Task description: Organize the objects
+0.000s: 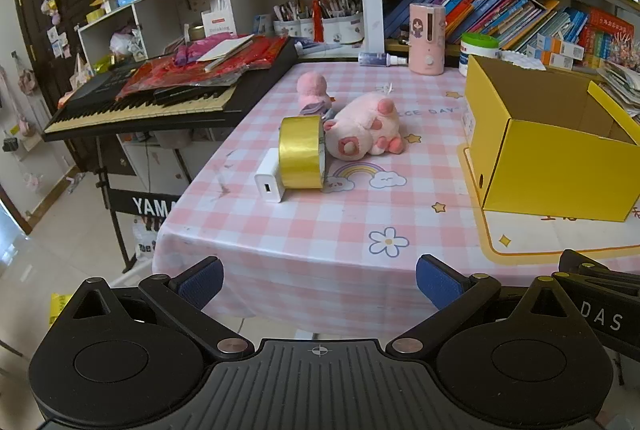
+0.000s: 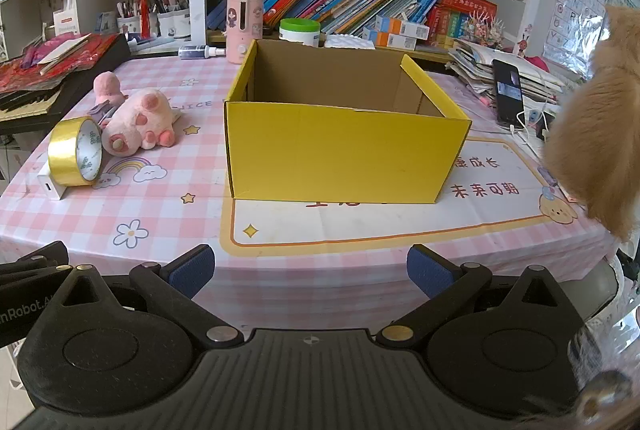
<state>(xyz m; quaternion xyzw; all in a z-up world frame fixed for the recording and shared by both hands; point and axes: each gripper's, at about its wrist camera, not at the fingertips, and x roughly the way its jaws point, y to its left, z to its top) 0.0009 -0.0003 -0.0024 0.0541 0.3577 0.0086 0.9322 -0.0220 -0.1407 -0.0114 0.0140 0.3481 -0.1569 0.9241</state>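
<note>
The left tool (image 1: 319,280) hung just off the near edge of the surface (image 1: 320,226), tipped down a little. Its two blue pads (image 1: 202,282) were spread wide apart, and nothing was between them. The right tool (image 2: 311,270) hung the same way beside it, with its pads far apart and nothing in them.

The surface had a pink checked cloth with flowers, stars and a rainbow on it. In front of the right tool stood a yellow box (image 2: 340,154). It was open at the top, and as far as could be seen it had nothing inside. It sat on a white mat (image 2: 360,222) with an orange border.

To the left of the box, well apart from it, lay a small bunch of things. A gold tape roll (image 1: 301,152) stood on its edge. A white charger (image 1: 269,181) was right up against it on the near side. A pink plush pig (image 1: 366,128) lay on its side, touching the roll. A smaller pink plush (image 1: 312,88) sat just behind them.

A black keyboard (image 1: 152,102) stood at the left side of the surface. An orange furry thing (image 2: 596,134) showed at the right edge of the right view.
</note>
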